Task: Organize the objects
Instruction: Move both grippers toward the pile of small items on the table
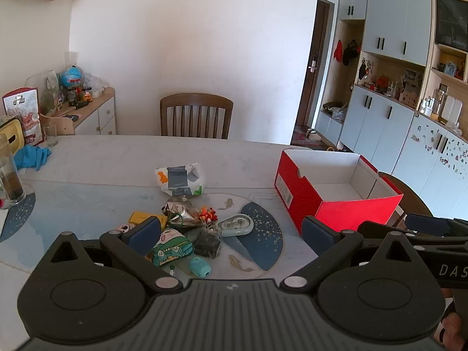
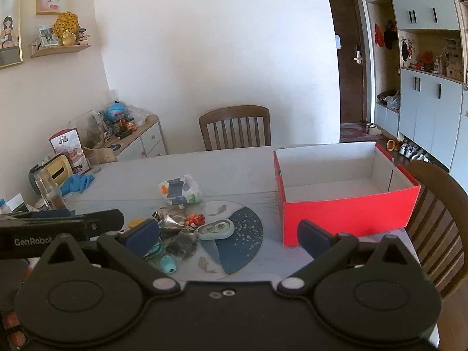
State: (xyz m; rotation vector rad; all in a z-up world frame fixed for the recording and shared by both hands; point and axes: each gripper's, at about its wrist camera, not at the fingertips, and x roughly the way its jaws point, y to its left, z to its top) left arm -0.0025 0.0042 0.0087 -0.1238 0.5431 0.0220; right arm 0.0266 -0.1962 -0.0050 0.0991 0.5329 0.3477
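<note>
A pile of small items lies on the table's blue placemat: a white printed packet, a foil wrapper, a yellow box, an orange toy, a pale green oval case, a dark bag, a green cartoon pouch and a teal piece. My left gripper hovers open just before the pile, nothing between its fingers. An empty red box stands to the right. My right gripper is open too, between the pile and the box.
A wooden chair stands at the table's far side and another by the box on the right. At the table's left are a glass jar, blue gloves and a tissue box. A cluttered sideboard lines the left wall.
</note>
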